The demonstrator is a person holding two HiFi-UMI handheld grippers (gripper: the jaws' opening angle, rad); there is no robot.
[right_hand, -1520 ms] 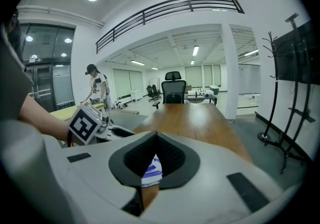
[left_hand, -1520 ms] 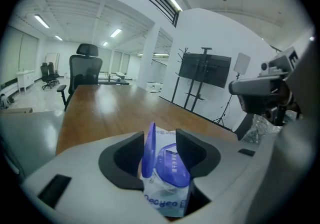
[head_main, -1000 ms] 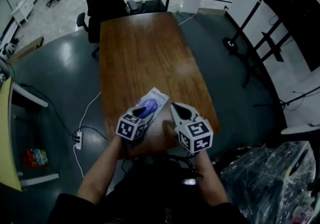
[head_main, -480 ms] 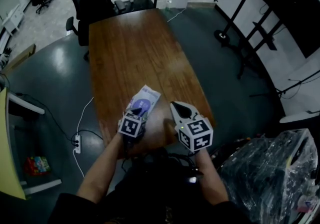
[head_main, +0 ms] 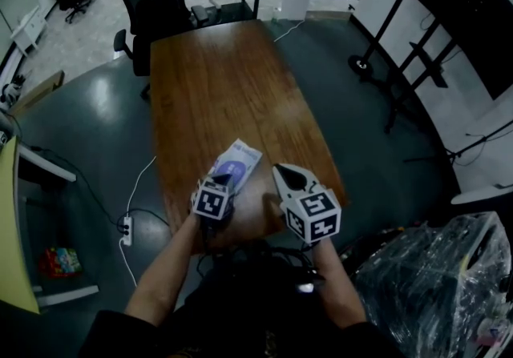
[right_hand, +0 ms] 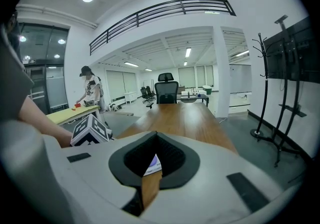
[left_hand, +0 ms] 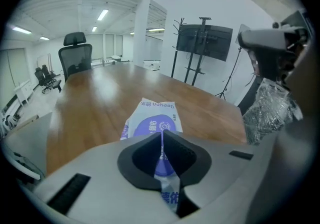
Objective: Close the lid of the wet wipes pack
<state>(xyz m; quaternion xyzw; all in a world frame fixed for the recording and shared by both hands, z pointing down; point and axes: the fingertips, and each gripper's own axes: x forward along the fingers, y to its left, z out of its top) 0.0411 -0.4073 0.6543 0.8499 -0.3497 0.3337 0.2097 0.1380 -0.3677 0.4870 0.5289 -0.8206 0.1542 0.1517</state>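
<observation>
A soft white and purple pack of wet wipes (head_main: pixel 238 164) lies flat near the front end of the long brown wooden desk (head_main: pixel 216 84). The left gripper (head_main: pixel 225 181) tips down over the pack's near end. Its fingers have just been closing and now almost touch, with nothing clearly nipped. The right gripper (head_main: pixel 280 172) hangs just beside, fingers together. I think the next step is pressing the lid flat, which needs a gentle push down.
</observation>
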